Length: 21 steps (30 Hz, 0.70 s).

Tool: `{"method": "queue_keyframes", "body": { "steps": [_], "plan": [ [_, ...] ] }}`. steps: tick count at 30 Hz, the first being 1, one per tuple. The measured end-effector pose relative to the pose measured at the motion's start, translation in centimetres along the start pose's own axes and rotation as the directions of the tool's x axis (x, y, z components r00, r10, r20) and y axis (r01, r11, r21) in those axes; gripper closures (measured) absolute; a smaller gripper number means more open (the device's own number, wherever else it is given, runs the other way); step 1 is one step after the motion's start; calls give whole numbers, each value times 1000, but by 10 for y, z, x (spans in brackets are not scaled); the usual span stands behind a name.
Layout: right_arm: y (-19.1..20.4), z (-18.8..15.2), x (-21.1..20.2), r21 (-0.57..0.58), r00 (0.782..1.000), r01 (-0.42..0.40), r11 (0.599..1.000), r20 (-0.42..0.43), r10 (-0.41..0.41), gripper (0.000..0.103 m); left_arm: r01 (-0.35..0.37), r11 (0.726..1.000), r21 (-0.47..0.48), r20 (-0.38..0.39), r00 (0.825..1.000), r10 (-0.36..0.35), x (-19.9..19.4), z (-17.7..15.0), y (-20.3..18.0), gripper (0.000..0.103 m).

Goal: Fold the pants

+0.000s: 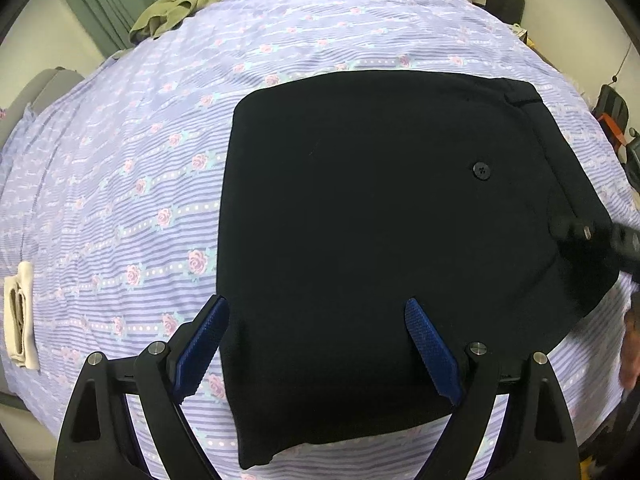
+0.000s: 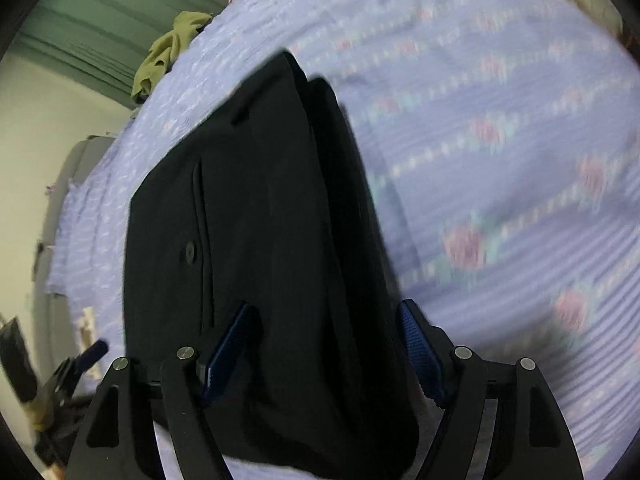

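A bed covered by a lilac rose-print sheet (image 1: 132, 184) fills both views, with plenty of bare sheet to the left and far side of the load. On it lies a pair of black pants (image 1: 384, 240), already folded into a compact, squarish packet; its waistband with a belt loop runs along the right edge in the left wrist view, and a pocket button (image 1: 481, 170) sits near that edge. An olive garment (image 1: 188, 0) is bunched at the far left of the bed, well apart, and a cream folded cloth (image 1: 22, 316) lies at the near left edge.

The left gripper (image 1: 316, 346) hovers over the packet's near-left corner, jaws wide, gripping nothing; one pad is over sheet, the other over fabric. The right gripper (image 2: 324, 350), also spread and empty, straddles the near end of the packet on the waistband side, whose long axis runs away from it in its blurred view. Judging by the tidy stack, the folding looks nearly finished; any last fold would turn on the left gripper, nearest the free left edge.
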State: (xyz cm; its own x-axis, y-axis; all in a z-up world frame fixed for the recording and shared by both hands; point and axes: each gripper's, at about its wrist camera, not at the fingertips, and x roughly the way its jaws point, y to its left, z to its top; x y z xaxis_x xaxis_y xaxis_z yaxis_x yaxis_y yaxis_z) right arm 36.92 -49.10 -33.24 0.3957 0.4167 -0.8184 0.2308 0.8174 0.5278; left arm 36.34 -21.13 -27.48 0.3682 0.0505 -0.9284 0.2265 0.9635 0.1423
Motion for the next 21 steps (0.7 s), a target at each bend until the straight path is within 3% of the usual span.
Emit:
{"method": "queue_keyframes", "body": {
  "steps": [6, 12, 15, 17, 20, 21],
  "plan": [
    [-16, -18, 5, 30, 982, -179, 983, -62, 180, 27, 25, 1000, -5, 1, 1000, -25, 9, 12, -4, 13],
    [-14, 22, 44, 144, 922, -364, 920, -86, 378, 27, 32, 999, -1, -8, 999, -32, 27, 28, -5, 13],
    [-18, 28, 56, 193, 899, -399, 896, -110, 424, 27, 48, 999, -4, -8, 999, -48, 27, 32, -8, 13],
    [-10, 26, 48, 178, 886, -421, 889, -129, 445, 37, 57, 998, 4, 0, 998, -57, 25, 31, -10, 13],
    [14, 21, 23, 57, 898, -429, 902, -86, 432, 42, 63, 998, -17, 6, 998, -63, 27, 31, -9, 13],
    [21, 24, 25, 30, 911, -406, 914, -65, 407, 45, 68, 997, -43, -1, 998, -68, 28, 32, -9, 13]
  ]
}}
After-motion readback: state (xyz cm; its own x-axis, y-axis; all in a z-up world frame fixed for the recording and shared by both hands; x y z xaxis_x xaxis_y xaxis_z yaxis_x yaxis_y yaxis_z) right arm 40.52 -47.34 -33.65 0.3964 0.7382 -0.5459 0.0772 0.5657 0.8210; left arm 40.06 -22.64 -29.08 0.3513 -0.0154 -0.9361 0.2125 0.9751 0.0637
